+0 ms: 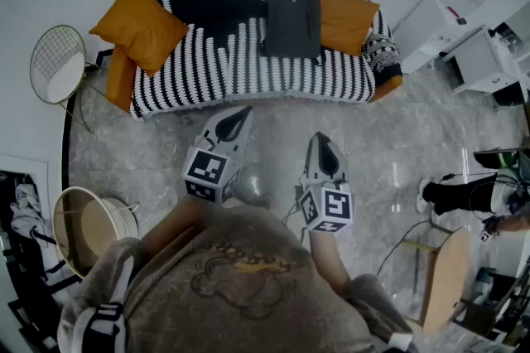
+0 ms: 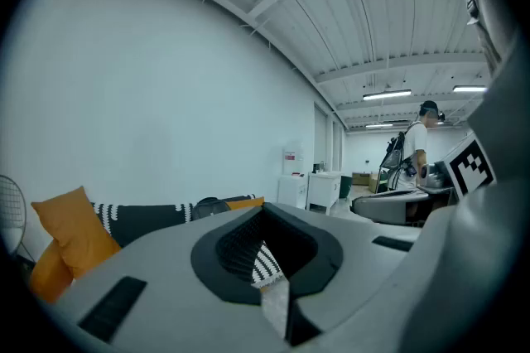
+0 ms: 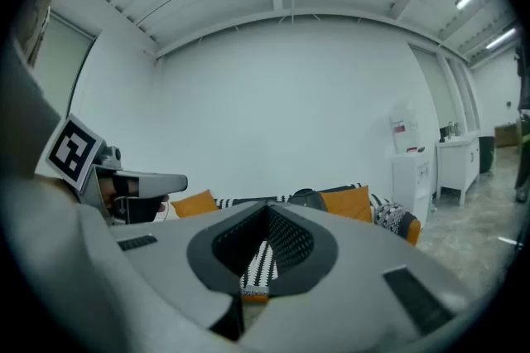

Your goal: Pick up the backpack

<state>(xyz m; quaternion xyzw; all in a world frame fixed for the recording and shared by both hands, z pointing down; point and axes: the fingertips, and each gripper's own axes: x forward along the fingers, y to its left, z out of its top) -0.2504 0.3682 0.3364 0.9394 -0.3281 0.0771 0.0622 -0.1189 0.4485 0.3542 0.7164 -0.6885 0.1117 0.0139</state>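
The approach is judged to be the step in hand, as nothing is held yet. The backpack is propped against the back of the sofa, right of its middle. An orange cushion lies just beside it on the right of the head view.

The left gripper and the right gripper are held side by side over the floor, in front of the sofa and aimed roughly at it. Both pairs of jaws are closed together with nothing gripped. Only the striped sofa cover is glimpsed through the small gap behind the pads.

The backpack is well apart from both sets of fingers, beyond the sofa's front edge. In the left gripper view it is seen far off, above the jaws and a little to their left. In the right gripper view it is seen above the jaws and slightly to their right.

For the next move, the grippers would need to be carried forward to the sofa and at least one pair of jaws opened. A top handle or strap would probably be the part to grip, though neither can be made out from here. Since the bag is soft and only propped, it may be tipped over if it is pushed rather than gripped.
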